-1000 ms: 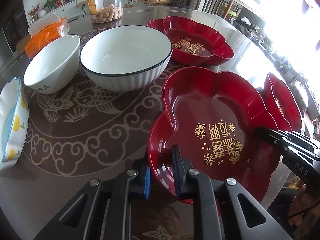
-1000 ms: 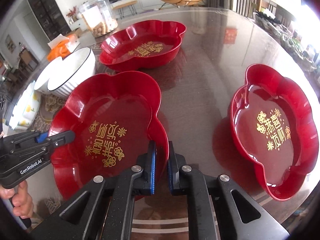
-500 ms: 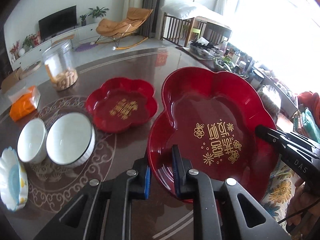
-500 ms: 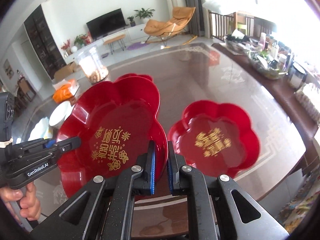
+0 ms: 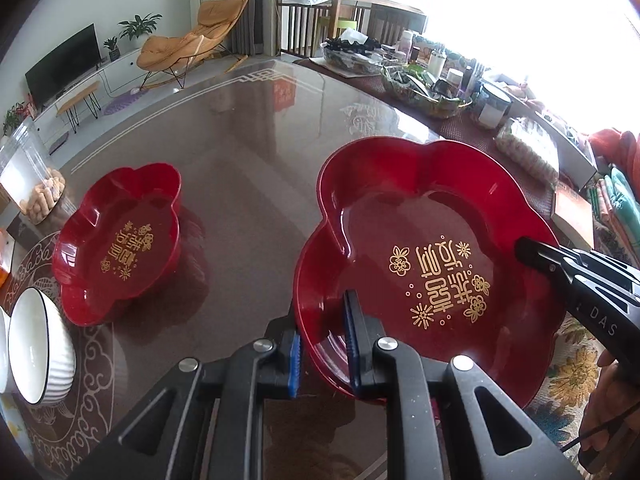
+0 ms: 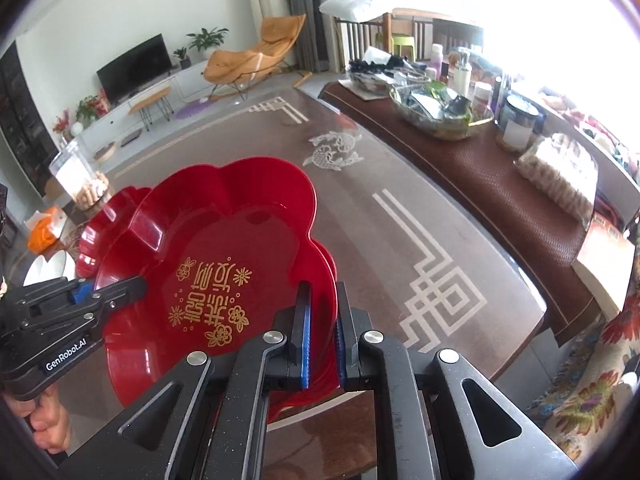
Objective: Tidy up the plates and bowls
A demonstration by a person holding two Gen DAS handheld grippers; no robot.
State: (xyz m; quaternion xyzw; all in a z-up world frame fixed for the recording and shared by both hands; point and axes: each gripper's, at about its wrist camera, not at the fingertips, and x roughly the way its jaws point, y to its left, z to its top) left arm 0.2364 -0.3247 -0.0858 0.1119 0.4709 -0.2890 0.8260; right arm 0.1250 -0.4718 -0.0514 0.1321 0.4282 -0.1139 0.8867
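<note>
We are mid-carry: the red flower-shaped plate (image 5: 424, 264) hangs above the glass-topped table (image 5: 248, 168), its near rim pinched by the left gripper (image 5: 322, 350) and its opposite rim by the right gripper (image 6: 320, 340), both clamped narrow on it. Next we should probably lower it level onto another red plate (image 5: 120, 244). Only the left view shows the ribbed white bowl (image 5: 40, 352); the right view alone shows the table's far edge.
</note>
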